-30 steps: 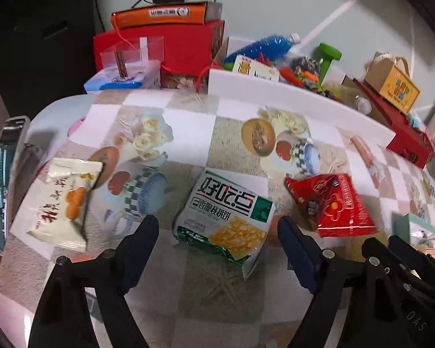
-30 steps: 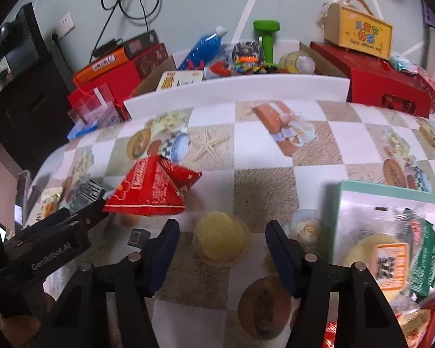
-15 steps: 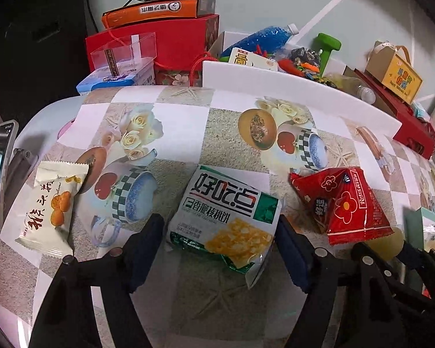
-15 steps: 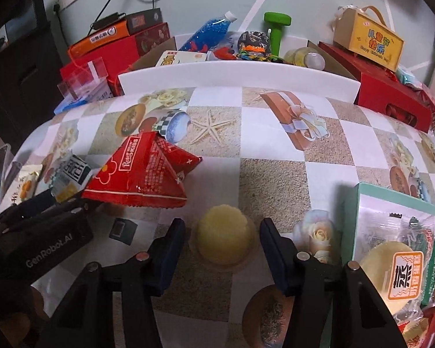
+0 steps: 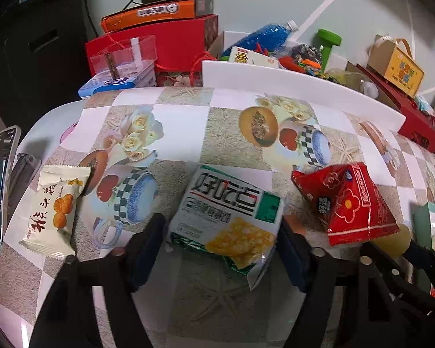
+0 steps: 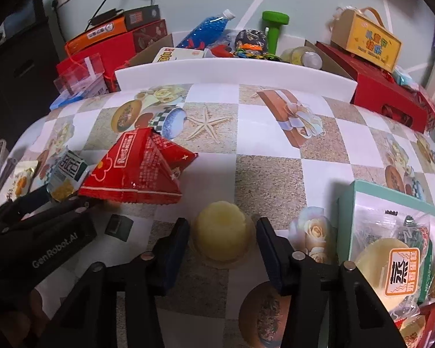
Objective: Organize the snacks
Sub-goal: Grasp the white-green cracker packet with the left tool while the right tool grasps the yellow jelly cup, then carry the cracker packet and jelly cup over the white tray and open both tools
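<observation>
We are seeing the left gripper [image 5: 220, 240] standing wide apart, its dark fingers flanking the white and green foil snack packet with yellow crackers printed on it [image 5: 227, 214]. The packet is lying flat on the checked, picture-printed tablecloth [image 5: 235, 139] between the two pads; whether the pads are touching its edges we cannot tell. Off to the gripper's left, well apart, a cream-coloured small snack bag with an orange picture [image 5: 55, 208] is lying flat. To its right a red pyramid-shaped foil snack pack [image 5: 348, 203] is sitting just beyond the right finger.

The right gripper [image 6: 221, 237] is also parted (less widely), with its fingers either side of a pale yellow jelly cup in clear plastic [image 6: 221, 232], which is resting upright on the cloth right between the tips, with narrow gaps showing at both sides. The same red pack is lying ahead and to the left of this gripper, and the left tool's black body is reaching in below it. On the right side, close by, a teal-rimmed box of wrapped snacks [image 6: 391, 197] is sitting.
</observation>
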Motion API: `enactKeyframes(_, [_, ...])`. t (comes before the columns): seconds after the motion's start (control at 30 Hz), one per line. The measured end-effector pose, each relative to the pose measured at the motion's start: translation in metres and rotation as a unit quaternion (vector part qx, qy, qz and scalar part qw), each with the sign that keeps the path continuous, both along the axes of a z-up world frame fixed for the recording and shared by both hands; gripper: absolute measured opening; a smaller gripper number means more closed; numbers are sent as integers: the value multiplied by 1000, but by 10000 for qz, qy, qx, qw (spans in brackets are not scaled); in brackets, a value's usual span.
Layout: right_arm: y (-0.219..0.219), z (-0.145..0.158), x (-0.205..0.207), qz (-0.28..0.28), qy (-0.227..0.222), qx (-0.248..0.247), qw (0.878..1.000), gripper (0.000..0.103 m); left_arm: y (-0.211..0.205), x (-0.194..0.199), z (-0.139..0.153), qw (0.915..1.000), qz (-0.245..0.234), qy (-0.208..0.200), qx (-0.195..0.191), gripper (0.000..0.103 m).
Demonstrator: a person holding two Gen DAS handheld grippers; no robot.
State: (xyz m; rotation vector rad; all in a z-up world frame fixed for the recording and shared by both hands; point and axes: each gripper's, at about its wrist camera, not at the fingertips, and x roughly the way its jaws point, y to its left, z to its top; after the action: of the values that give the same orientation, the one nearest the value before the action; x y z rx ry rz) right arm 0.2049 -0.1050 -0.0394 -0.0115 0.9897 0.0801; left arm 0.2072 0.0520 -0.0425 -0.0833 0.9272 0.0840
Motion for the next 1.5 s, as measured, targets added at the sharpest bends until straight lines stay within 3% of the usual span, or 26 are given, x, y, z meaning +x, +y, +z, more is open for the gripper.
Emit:
enactKeyframes(0.17, [-8, 3, 0, -105, -18, 193, 9998, 41, 6, -1, 2, 9998, 31, -67, -158, 65])
enactKeyframes(0.5, [-16, 15, -4, -224, -107, 303, 9992, 41, 13, -4, 6, 9989, 24, -162, -439, 59])
enactKeyframes(1.0, [-23, 32, -8, -264, -225, 348, 9988, 41, 19, -18, 36, 9971, 49, -549, -524, 59])
enactKeyframes(1.5, [-39, 50, -18, -336, -264, 469, 9980, 40, 13, -28, 55, 9963, -46, -625, -588, 59])
